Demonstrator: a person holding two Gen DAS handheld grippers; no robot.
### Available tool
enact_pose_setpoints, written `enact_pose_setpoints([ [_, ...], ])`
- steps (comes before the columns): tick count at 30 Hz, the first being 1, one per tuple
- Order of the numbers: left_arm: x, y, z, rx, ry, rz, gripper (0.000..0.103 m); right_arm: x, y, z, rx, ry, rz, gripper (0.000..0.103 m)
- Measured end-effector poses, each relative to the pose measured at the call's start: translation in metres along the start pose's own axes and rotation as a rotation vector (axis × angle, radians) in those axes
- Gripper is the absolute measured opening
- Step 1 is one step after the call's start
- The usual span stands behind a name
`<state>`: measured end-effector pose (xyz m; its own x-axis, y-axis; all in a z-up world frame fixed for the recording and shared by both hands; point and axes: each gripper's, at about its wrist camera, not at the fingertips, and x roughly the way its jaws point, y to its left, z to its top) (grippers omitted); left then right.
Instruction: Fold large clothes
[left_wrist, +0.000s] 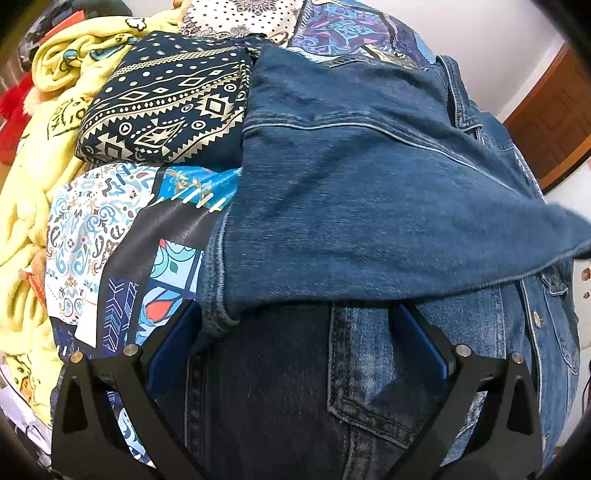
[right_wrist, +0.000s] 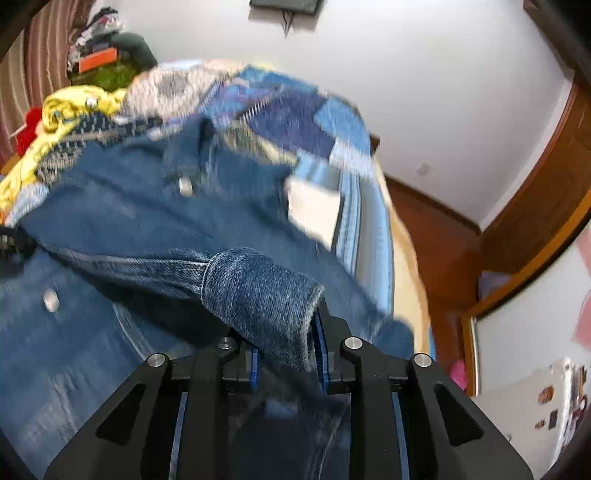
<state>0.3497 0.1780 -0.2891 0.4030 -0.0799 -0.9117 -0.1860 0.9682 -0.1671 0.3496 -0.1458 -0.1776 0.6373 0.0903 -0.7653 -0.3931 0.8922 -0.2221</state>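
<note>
A blue denim jacket (left_wrist: 369, 192) lies spread on a patterned blue patchwork bedspread (left_wrist: 110, 236). One sleeve (left_wrist: 388, 221) is drawn across the jacket's body. My left gripper (left_wrist: 295, 317) is open, its blue pads (left_wrist: 173, 343) wide apart over the dark denim below the sleeve, holding nothing. In the right wrist view my right gripper (right_wrist: 288, 343) is shut on the sleeve's cuff (right_wrist: 266, 295) and holds it above the jacket's body (right_wrist: 110, 206), which is blurred. Metal snap buttons (right_wrist: 51, 300) show on the front.
A folded navy cloth with a cream geometric print (left_wrist: 166, 107) lies beyond the jacket on the left. A yellow printed garment (left_wrist: 37, 184) is heaped at the far left. A white wall (right_wrist: 406, 92) and wooden trim (right_wrist: 535, 206) stand at the right.
</note>
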Motion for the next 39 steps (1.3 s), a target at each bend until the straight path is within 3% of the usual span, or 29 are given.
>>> enact_pose_setpoints([
  [2,-0.001,0.002,0.000,-0.005,-0.002,0.002,0.103,0.003,-0.004,-0.015,0.007,0.032,-0.008,0.027],
  [4,-0.003,0.002,-0.003,-0.011,-0.002,0.004,0.103,0.004,-0.008,-0.026,-0.001,0.060,-0.102,0.030],
  [6,-0.005,0.002,-0.005,-0.014,-0.002,0.011,0.103,0.002,-0.018,-0.034,0.012,0.074,-0.120,0.042],
  [10,-0.016,-0.001,-0.012,-0.009,-0.001,0.057,0.103,-0.008,-0.055,-0.048,0.131,0.129,-0.127,0.042],
  [13,-0.030,-0.011,-0.014,0.037,-0.021,0.080,0.103,-0.021,-0.083,-0.051,0.282,0.147,-0.018,0.047],
  [15,-0.044,-0.020,-0.016,0.072,-0.048,0.074,0.103,-0.028,-0.089,-0.052,0.368,0.140,0.066,0.062],
  [18,-0.067,-0.033,-0.015,0.108,-0.102,0.066,0.103,-0.036,-0.089,-0.037,0.459,0.095,0.172,0.066],
  [22,-0.087,-0.046,-0.012,0.129,-0.155,0.056,0.103,-0.032,-0.058,-0.014,0.448,0.060,0.254,0.079],
  [26,-0.091,-0.052,-0.016,0.139,-0.150,0.040,0.103,0.002,-0.018,-0.001,0.403,0.116,0.318,0.080],
  [31,-0.084,-0.056,-0.031,0.201,-0.113,0.052,0.103,0.034,-0.001,-0.013,0.339,0.202,0.208,0.080],
  [36,-0.083,-0.064,-0.031,0.273,-0.100,0.084,0.103,0.029,-0.020,-0.037,0.351,0.202,0.207,0.087],
  [39,-0.087,-0.074,-0.023,0.273,-0.117,0.057,0.103,0.023,-0.029,-0.049,0.370,0.207,0.220,0.088],
])
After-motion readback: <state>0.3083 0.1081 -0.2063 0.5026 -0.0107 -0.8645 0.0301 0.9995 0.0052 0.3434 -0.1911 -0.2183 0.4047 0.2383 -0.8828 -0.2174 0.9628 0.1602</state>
